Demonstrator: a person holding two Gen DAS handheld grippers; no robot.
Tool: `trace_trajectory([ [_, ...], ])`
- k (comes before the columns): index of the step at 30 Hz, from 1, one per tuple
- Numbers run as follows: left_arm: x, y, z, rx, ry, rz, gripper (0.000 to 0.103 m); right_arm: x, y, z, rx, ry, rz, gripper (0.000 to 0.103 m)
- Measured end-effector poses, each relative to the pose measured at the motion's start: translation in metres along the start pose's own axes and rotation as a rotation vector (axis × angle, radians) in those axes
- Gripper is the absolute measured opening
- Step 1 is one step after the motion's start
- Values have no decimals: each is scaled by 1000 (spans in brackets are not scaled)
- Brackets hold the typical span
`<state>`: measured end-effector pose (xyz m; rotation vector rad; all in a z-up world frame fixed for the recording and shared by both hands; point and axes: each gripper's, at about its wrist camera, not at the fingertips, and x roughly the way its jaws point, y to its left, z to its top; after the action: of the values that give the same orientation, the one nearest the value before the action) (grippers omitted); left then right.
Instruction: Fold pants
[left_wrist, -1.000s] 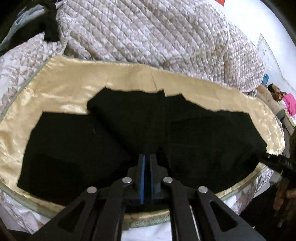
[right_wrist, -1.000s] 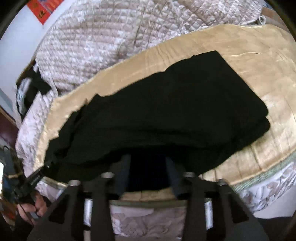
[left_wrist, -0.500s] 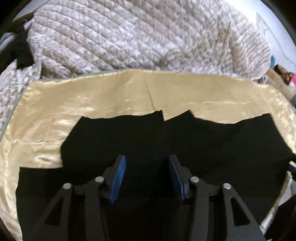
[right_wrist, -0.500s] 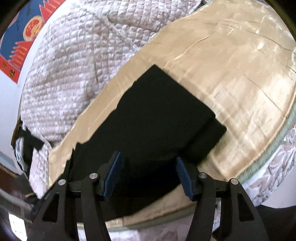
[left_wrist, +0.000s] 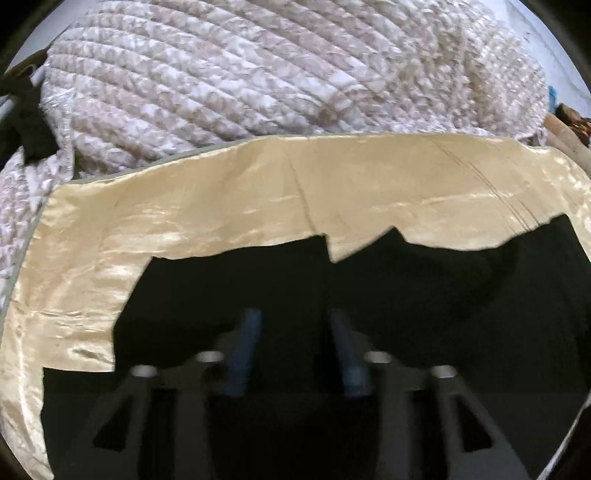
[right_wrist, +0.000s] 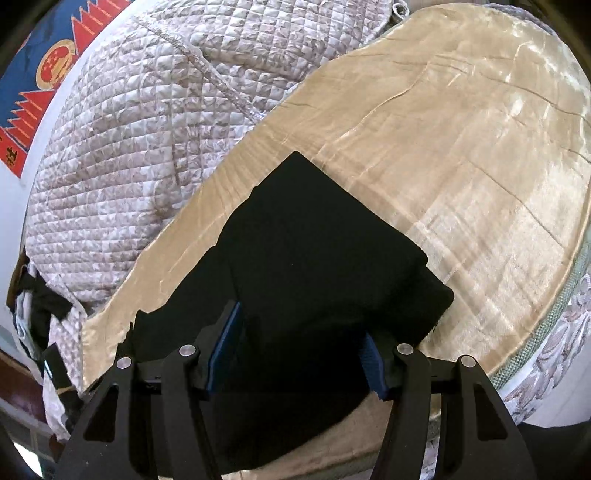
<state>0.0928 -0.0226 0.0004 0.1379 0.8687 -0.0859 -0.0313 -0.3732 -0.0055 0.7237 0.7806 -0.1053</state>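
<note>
The red-and-blue wall poster (right_wrist: 35, 79) bears a round emblem; its characters cannot be read.

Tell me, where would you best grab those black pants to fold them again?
Probably at the folded end of the black pants on the gold cloth, coming in from the near bed edge. There the layers stack with a clean corner, and the lower layer sticks out, so the right gripper, open above the fabric, could likely pinch both layers.
</note>
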Motion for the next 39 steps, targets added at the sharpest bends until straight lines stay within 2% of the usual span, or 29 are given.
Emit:
trace_trajectory([
  [2,-3,7,2,-32,-6,0,6,-1,1,-1,1,-6,-10,52],
  [4,-16,15,-2,-74,-43,2,5,0,-2,0,1,-14,-28,34],
  [6,-41,30,-8,-137,-107,17,5,1,-8,2,22,-11,-32,21],
  [10,-105,74,-39,-325,-240,63,5,-1,-14,3,35,-16,-7,13],
  [12,-132,102,-68,-435,-278,113,5,-5,-15,3,36,-25,8,12],
  [14,-141,124,-96,-514,-264,159,5,-8,-16,3,41,-37,19,12],
  [19,-112,166,-156,-711,-87,129,5,-7,-16,1,40,-36,15,12],
  [23,-113,182,-168,-782,-113,71,8,-7,-17,0,35,-32,14,12],
  [28,-112,185,-172,-861,-137,-44,39,-5,-20,-1,53,-24,22,12],
  [29,-113,183,-171,-866,-150,-68,50,-5,-21,-1,57,-23,27,12],
  [30,-113,182,-170,-871,-163,-91,58,-5,-22,-1,58,-23,30,12],
  [31,-114,180,-170,-873,-170,-100,59,-5,-23,-1,62,-23,34,12],
  [34,-113,181,-170,-881,-171,-100,61,-5,-23,-2,70,-23,41,12],
  [37,-110,181,-166,-851,-160,-67,61,-5,-24,-2,69,-23,40,12],
  [38,-110,181,-165,-844,-155,-49,58,-5,-23,-2,70,-23,38,12],
  [39,-108,181,-161,-830,-141,-15,44,-4,-23,-3,70,-23,36,12],
])
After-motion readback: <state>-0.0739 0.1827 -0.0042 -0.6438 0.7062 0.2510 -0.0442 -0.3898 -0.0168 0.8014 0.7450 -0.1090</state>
